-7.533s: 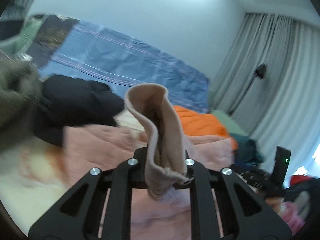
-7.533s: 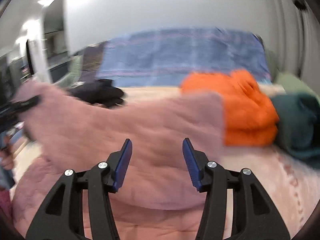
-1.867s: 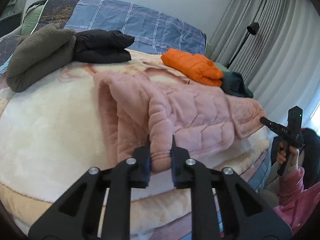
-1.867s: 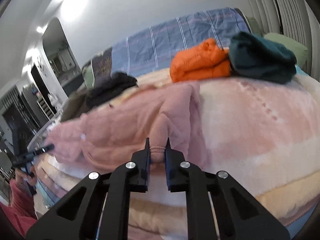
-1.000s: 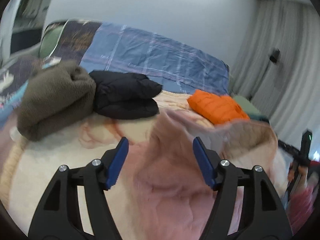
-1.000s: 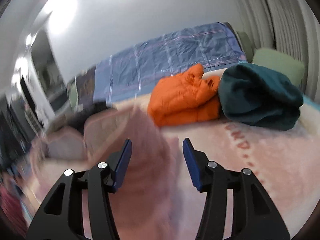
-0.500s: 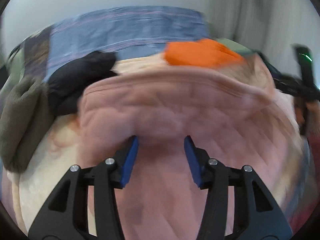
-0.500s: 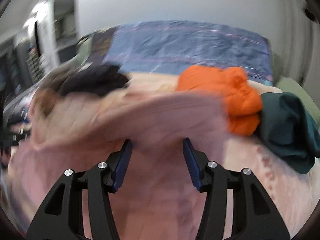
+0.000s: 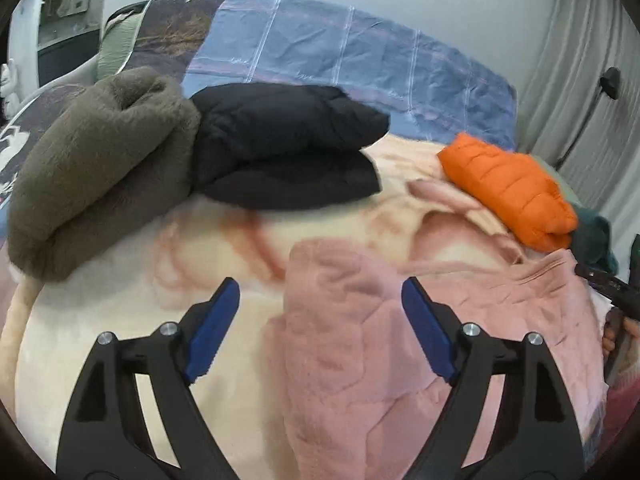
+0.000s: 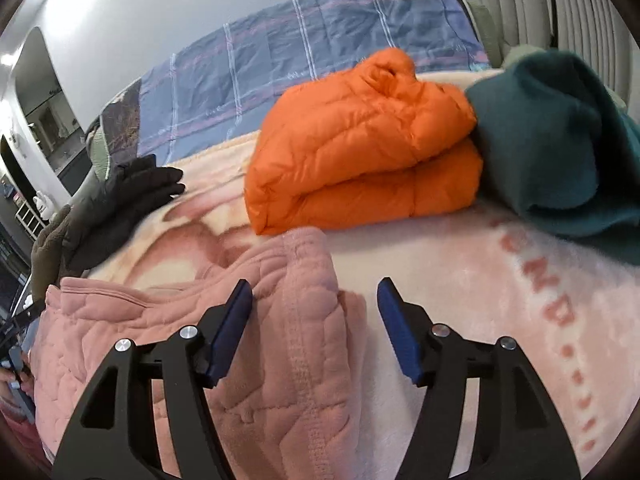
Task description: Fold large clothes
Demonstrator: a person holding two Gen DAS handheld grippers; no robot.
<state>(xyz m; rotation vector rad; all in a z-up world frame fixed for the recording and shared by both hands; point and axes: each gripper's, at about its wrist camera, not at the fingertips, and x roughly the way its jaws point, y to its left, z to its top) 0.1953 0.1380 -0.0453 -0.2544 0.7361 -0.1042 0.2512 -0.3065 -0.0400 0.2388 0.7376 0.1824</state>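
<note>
Left gripper (image 9: 320,322): jaws stood wide, having just been opening; the pink jacket (image 9: 360,340) lay beneath the gap, unclamped. Right gripper (image 10: 316,320): jaws likewise just opening, the jacket's folded edge between them but released. In my judgement both hands had let go so the fold could settle flat on the blanket (image 10: 500,300). Count: one pink jacket in work on the near part of the bed. Four folded garments sat behind it, seemingly set aside as finished: olive fleece (image 9: 96,168), black jacket (image 9: 284,152), orange jacket (image 10: 360,144), teal fleece (image 10: 560,140).
</note>
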